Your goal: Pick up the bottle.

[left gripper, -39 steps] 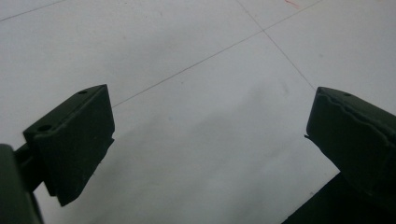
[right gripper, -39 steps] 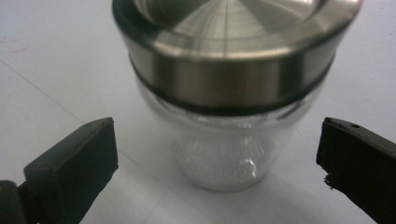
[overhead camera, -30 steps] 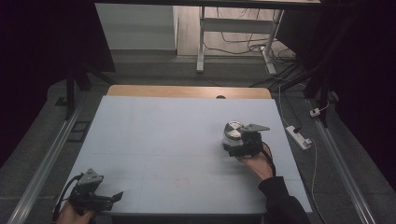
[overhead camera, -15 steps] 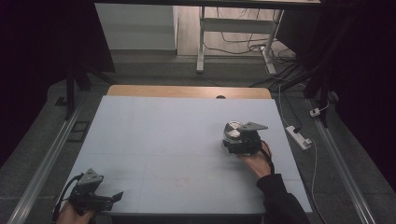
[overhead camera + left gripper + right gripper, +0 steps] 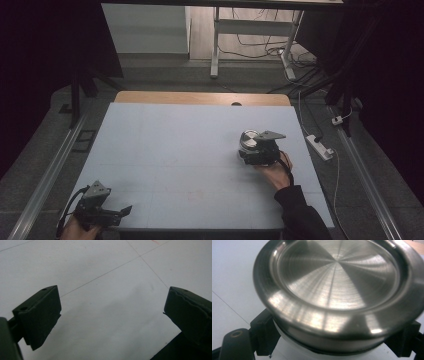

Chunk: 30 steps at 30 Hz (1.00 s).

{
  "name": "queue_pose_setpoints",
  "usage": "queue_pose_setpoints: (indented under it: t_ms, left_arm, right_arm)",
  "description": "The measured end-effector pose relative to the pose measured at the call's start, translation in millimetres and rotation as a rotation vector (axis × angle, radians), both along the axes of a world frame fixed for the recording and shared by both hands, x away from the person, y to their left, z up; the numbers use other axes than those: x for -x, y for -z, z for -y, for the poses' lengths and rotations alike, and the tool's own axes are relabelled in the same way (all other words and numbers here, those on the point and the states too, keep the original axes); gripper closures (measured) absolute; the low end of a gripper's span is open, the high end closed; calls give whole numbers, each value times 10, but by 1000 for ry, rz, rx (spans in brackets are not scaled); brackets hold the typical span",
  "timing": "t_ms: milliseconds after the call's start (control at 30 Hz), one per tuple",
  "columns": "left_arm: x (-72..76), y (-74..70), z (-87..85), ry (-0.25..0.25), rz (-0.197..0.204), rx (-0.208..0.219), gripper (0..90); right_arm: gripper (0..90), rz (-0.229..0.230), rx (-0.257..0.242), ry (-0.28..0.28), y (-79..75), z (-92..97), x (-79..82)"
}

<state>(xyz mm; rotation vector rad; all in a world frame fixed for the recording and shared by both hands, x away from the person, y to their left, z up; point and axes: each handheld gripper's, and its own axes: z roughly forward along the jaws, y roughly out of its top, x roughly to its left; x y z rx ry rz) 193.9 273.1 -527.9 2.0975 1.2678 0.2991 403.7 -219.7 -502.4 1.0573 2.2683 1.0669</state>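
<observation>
At the near left corner of the desk [image 5: 165, 150], the left hand-held gripper [image 5: 122, 211] rests released, well apart from the work. Right of centre, the right hand-held gripper [image 5: 246, 154] has just clenched around the upright metal-lidded jar [image 5: 337, 290], directly ahead of it.

- A round lid [image 5: 337, 282] of brushed metal, glossy, with fine lines radiating from its centre and bright reflections along its smooth rounded rim.
- Under the lid, a white body [image 5: 294, 350] that looks like smooth plastic or ceramic; which one cannot be told.
- The right gripper [image 5: 337, 345] has matt black jaws, seemingly plastic or rubber.
- The left gripper [image 5: 112, 322] has the same matt black jaws, one with a slightly ragged edge.
- The table [image 5: 165, 150] top is a pale, matt, smooth sheet marked with thin lines.
- A strip of bare wood [image 5: 200, 98] runs along its far edge.
</observation>
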Motion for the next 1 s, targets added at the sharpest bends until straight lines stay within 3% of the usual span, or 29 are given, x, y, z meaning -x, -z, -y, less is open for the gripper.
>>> queue_pose_setpoints:
  t_ms: [200, 367, 1000]
  left_arm:
    - [1, 0, 0, 2, 1, 0, 20]
    - [1, -1, 1, 2, 1, 0, 20]
    - [2, -2, 2, 5, 1, -1, 21]
  right_arm:
    - [150, 6, 8, -9, -31, -16, 26]
    - [150, 12, -22, -24, -91, -41, 68]
    - [150, -7, -35, -162, -195, -335, 294]
